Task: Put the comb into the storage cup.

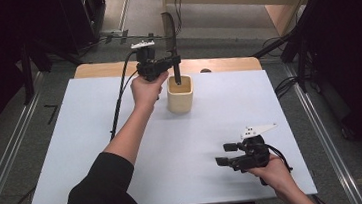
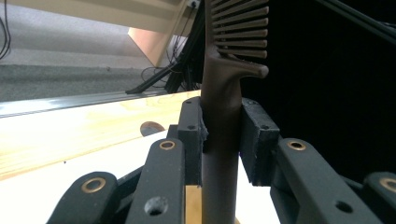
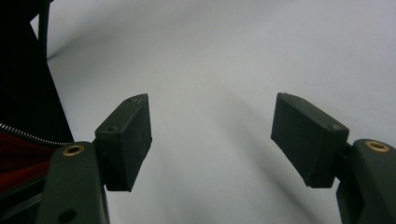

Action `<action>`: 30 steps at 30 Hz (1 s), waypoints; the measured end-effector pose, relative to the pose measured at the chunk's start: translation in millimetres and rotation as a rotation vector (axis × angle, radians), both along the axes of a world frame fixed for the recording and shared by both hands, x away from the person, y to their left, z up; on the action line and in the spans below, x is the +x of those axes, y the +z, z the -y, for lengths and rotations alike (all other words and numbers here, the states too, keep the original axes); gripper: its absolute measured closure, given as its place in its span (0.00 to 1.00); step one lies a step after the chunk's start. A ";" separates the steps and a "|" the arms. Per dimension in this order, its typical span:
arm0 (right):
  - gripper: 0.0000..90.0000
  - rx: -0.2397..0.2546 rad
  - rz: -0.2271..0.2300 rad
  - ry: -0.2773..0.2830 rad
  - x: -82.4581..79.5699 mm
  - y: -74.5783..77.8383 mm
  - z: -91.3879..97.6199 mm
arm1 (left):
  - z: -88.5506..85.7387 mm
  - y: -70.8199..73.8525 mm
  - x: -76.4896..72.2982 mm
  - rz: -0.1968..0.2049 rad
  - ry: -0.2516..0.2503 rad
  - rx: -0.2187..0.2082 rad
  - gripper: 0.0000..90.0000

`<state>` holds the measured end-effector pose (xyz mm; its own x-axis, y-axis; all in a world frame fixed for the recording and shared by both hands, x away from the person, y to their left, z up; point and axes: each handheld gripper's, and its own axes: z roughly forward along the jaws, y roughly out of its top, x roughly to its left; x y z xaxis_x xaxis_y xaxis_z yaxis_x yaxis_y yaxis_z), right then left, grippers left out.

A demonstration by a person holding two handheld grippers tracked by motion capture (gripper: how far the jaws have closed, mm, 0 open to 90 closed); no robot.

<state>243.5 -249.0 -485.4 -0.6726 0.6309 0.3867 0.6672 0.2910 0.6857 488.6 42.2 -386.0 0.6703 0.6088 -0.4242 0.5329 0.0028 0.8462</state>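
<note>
1. We count one dark comb (image 1: 171,37), one cream cup (image 1: 180,95), two grippers, all over the white counter (image 1: 72,142).
2. Comb's handle end dips into the cup at the counter's far middle; its tip is hidden inside. In the left gripper view the teeth are cut off at the top.
3. Left gripper (image 1: 170,61): arm stretched forward, jaws clamped on the upright comb handle (image 2: 219,126).
4. Right gripper (image 1: 224,154): low at the near right, jaws wide apart, holding nothing.

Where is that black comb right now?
In the high view the comb stands upright at the table's far side, clamped in the left gripper, its handle dipping into the cream cup.
</note>
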 end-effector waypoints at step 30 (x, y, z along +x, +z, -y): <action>0.30 0.023 0.027 -0.016 0.2 4.1 2.2 | 6.9 -31.1 -5.7 0.026 -0.030 0.036 0.81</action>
